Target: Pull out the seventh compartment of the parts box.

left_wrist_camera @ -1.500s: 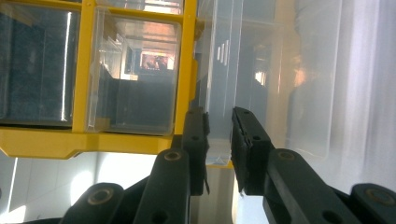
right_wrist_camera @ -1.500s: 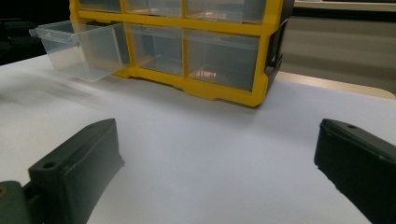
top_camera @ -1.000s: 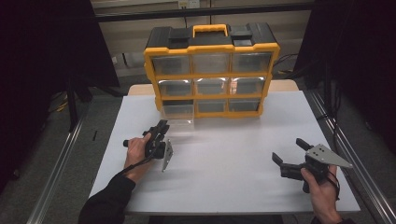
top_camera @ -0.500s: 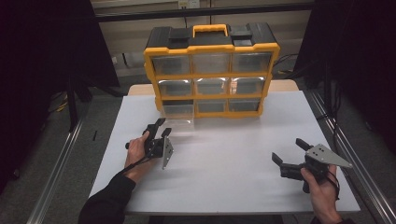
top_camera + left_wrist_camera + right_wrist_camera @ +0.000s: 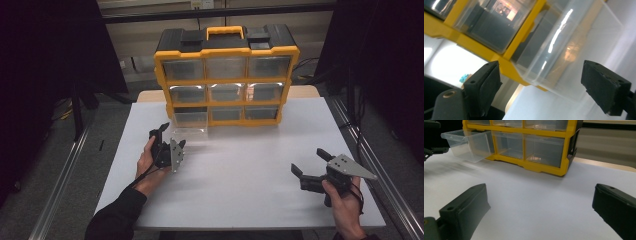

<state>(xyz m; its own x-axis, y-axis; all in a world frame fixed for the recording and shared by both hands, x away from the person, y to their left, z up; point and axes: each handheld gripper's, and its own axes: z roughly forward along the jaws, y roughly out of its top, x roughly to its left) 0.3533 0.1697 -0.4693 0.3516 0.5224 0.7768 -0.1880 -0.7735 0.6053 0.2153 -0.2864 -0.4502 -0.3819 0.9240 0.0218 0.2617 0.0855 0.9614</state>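
A yellow and black organizer with clear drawers stands at the back of the white table. Its bottom-left drawer is pulled out over the table. My left gripper sits just in front of that drawer's left corner. Its jaws have just been opening and stand apart, with nothing pressed between them. In the left gripper view the clear drawer lies close beyond the open left gripper. My right gripper hovers open over the table's right front, empty, and faces the organizer and the drawer.
The other drawers of the organizer are pushed in. A metal rail runs along the table's right side, and another rail runs along the left. Bare white table lies between the two grippers.
The left gripper's jaws have spread apart in front of the pulled-out drawer. Both hands and the drawer stay where they were.
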